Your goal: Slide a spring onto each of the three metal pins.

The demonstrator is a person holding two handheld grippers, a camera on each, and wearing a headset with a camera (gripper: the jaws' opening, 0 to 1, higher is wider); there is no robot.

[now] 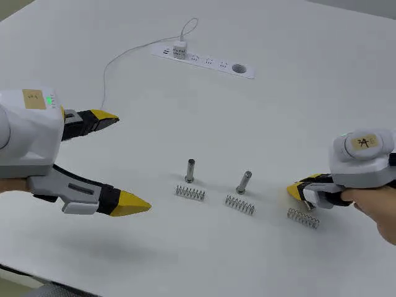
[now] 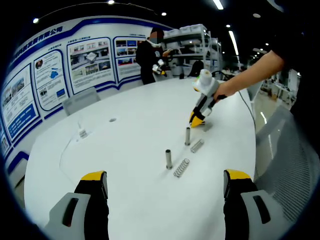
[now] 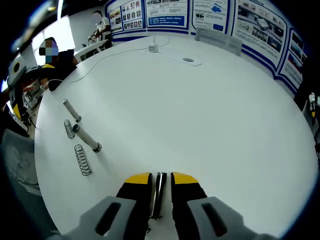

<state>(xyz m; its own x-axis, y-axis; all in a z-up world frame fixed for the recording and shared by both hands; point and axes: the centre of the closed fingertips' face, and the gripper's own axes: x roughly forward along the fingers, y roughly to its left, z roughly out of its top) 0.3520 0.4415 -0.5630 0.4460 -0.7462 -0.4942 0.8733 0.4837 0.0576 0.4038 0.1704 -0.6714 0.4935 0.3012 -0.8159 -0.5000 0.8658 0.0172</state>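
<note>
Left gripper hangs over the left side of the white table, its yellow-tipped jaws spread wide with nothing between them. Past it, toward the far edge, a thin cable curves to a white plug seated in a power strip that lies flat on the table. In the left gripper view a person stands at the far end of the table in front of wall posters.

Near the table's middle the left pin stands upright, and the left spring lies on its side just in front of it. To its right the middle pin also stands on its base, with the middle spring lying just in front.

Further right, the right spring lies flat on the table, just in front of the tips of the right gripper. A hand holds that gripper low over the table. Its jaws stand narrow, and the right gripper view shows the third pin clamped between the yellow tips, running along the jaws. Whether that pin touches the table cannot be told.
</note>
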